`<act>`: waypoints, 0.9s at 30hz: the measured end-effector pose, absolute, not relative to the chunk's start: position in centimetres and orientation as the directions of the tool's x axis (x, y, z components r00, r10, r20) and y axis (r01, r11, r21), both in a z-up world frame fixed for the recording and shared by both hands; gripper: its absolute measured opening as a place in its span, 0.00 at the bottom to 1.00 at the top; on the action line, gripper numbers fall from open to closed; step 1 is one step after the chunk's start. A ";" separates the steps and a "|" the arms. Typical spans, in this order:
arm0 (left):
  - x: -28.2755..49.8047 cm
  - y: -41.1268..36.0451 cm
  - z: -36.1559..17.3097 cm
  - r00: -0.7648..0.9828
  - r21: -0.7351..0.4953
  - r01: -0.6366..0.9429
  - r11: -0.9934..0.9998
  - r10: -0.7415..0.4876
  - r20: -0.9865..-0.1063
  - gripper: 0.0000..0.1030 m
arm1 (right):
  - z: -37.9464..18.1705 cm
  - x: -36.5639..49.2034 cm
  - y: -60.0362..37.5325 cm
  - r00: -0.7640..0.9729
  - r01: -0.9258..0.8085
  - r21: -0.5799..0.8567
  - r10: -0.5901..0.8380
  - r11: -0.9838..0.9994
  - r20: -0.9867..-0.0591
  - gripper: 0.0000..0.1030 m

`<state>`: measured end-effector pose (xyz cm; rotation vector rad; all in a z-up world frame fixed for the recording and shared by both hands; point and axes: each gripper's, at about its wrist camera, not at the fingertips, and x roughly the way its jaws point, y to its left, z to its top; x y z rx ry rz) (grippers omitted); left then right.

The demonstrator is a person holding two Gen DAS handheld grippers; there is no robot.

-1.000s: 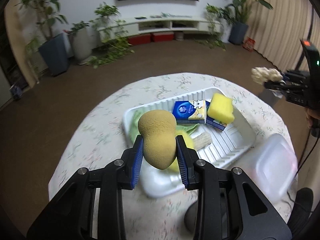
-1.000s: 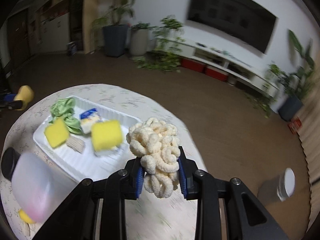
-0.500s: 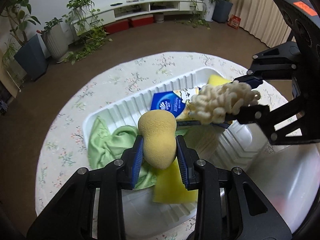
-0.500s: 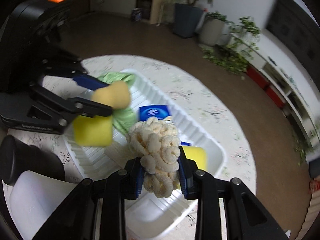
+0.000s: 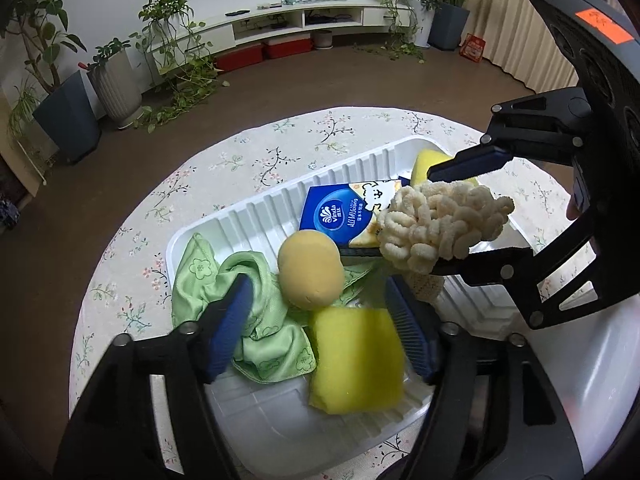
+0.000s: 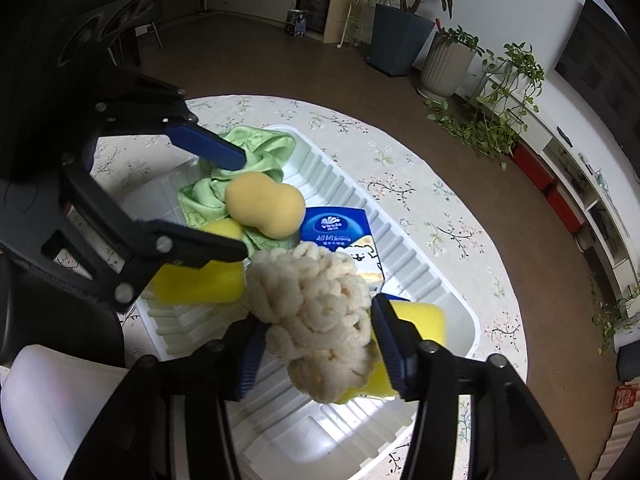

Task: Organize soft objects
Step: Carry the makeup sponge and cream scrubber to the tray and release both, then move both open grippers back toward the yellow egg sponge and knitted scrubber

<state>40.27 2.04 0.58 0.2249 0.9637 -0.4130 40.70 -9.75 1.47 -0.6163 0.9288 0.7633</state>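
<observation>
A white ribbed tray [image 5: 256, 216] on the round floral table holds a green cloth [image 5: 256, 320], two yellow sponges [image 5: 356, 360] [image 6: 416, 316], a blue tissue pack [image 5: 332, 216] and a tan peanut-shaped sponge [image 5: 310, 276]. My left gripper [image 5: 320, 320] is open; the tan sponge lies between its jaws, free of both pads. My right gripper [image 6: 316, 344] is open around a cream chenille sponge [image 6: 316, 312], which lies loose between its spread pads over the tray. The cream sponge also shows in the left wrist view [image 5: 440, 228].
A translucent white container [image 6: 52, 404] stands at the table edge beside the tray [image 6: 460, 308]. Beyond the table are brown floor, potted plants [image 5: 116, 80] and a low TV shelf [image 5: 304, 24].
Both grippers have opened. The tan sponge has dropped onto the green cloth and the cream sponge has come free of the right pads. Both grippers came lower over the tray.
</observation>
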 end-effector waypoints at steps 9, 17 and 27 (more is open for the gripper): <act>39.8 3.5 2.1 0.543 -0.030 0.390 0.920 -0.256 -0.800 0.90 | 2.7 41.0 -11.4 0.424 -0.777 -0.156 0.324 0.609 -0.846 0.88; 38.1 4.6 3.1 0.573 -0.033 0.357 0.934 -0.247 -0.781 1.00 | 4.6 41.0 -14.0 0.477 -0.742 -0.148 0.359 0.654 -0.802 1.00; 33.6 7.8 4.6 0.623 -0.082 0.275 0.958 -0.242 -0.743 1.00 | 6.2 39.9 -21.0 0.568 -0.584 -0.087 0.329 0.807 -0.754 1.00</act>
